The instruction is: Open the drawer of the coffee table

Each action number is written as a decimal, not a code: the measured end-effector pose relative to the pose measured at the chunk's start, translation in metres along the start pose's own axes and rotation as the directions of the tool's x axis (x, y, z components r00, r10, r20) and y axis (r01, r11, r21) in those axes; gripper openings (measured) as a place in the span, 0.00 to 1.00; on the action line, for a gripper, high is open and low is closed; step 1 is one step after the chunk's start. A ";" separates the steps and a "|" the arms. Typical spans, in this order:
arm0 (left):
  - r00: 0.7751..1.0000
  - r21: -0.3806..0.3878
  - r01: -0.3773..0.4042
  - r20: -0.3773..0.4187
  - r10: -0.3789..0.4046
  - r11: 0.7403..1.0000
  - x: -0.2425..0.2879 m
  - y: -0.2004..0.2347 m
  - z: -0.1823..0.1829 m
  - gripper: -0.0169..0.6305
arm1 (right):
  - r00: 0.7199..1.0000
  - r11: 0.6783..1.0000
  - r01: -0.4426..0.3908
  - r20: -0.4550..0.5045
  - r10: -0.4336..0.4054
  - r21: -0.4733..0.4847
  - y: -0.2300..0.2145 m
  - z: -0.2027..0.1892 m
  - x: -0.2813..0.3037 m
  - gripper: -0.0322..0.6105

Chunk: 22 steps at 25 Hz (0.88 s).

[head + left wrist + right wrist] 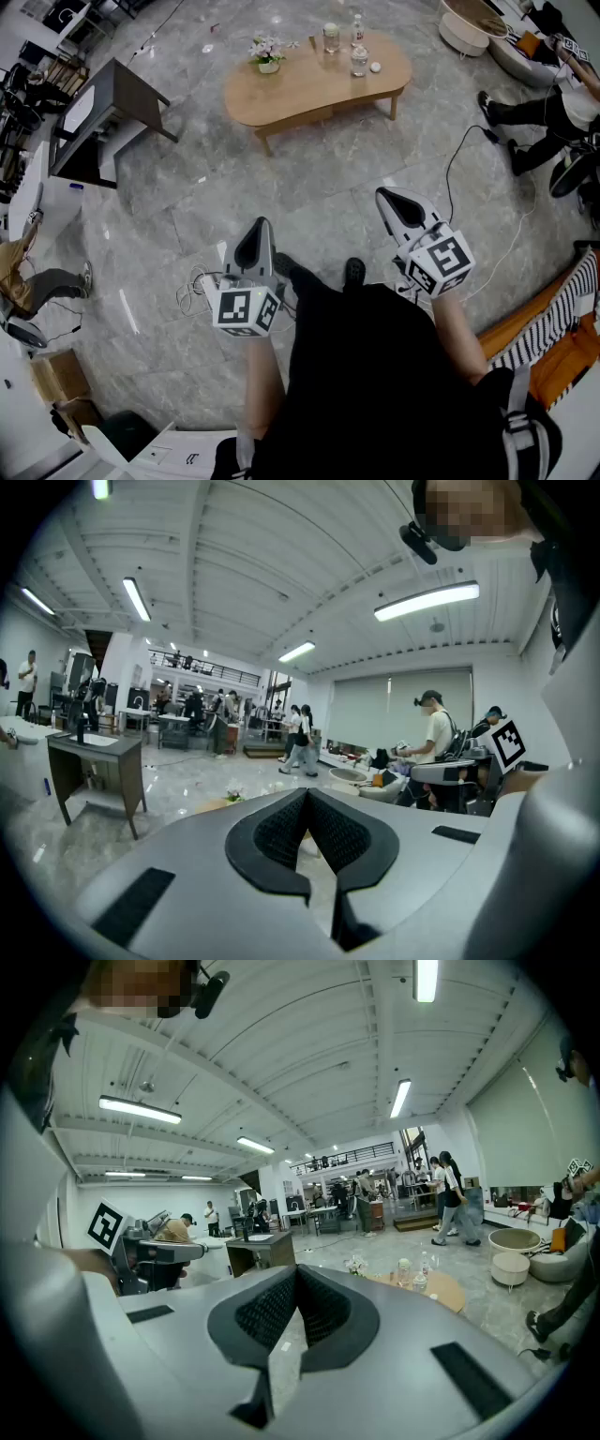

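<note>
**Technician:** Nearest the head camera is the wearer's black garment (375,375), which fills the lower part of the frame. The wearer's shoes (353,272) show just beyond it on the grey marble floor (187,197).

**Inspector:** Gripper condition?

**Technician:** Left gripper (260,227): jaws pressed together, with the pads meeting along one seam and nothing between them. Right gripper (386,197): same condition, closed and empty. Both are held above the floor, side by side and apart from each other, pointing toward the table.

**Inspector:** Location of the task item?

**Technician:** The coffee table (309,89) has a wooden, rounded oblong top. It stands on the floor well ahead of both grippers, and neither touches it. The drawer cannot be picked out at this range, so its state cannot be told.

**Inspector:** Load on the tabletop?

**Technician:** Potted flowers (268,52) stand near the left end, by the far edge. A glass jar (331,37) and a bottle (356,26) stand at the far edge, toward the right end. A second bottle (359,62) stands nearer the middle, with a small white object (375,67) just beside it.

**Inspector:** Surroundings?

**Technician:** A dark desk (112,108) stands left of the table, well apart from it. A black cable (459,155) trails over the floor to the table's right.
</note>
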<state>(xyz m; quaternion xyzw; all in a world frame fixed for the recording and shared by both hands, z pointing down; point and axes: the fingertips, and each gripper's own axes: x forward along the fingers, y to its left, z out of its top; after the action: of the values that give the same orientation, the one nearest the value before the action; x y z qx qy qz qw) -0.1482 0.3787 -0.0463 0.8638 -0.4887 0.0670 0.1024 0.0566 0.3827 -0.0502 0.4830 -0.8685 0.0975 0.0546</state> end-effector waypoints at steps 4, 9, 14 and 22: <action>1.000 0.000 0.001 -0.003 -0.001 1.000 -0.001 -0.011 0.001 0.05 | 1.000 1.000 -0.008 -0.001 0.008 -0.004 0.000 0.000 -0.010 0.07; 1.000 0.009 0.001 -0.006 -0.001 1.000 -0.002 -0.027 0.001 0.05 | 1.000 1.000 -0.015 -0.005 0.015 -0.008 -0.006 -0.003 -0.024 0.07; 1.000 0.006 -0.012 -0.013 0.013 1.000 -0.007 -0.041 0.000 0.05 | 0.999 0.999 -0.031 -0.016 0.031 -0.017 -0.007 -0.006 -0.036 0.07; 0.997 -0.004 -0.034 -0.063 0.034 0.999 -0.023 -0.040 -0.011 0.05 | 0.999 0.996 0.010 -0.051 -0.005 0.092 -0.020 -0.028 -0.033 0.07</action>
<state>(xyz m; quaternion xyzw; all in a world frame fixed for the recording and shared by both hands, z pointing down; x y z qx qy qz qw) -0.1258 0.4209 -0.0455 0.8526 -0.5001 0.0946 0.1188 0.0909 0.4066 -0.0267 0.4856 -0.8595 0.1496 0.0545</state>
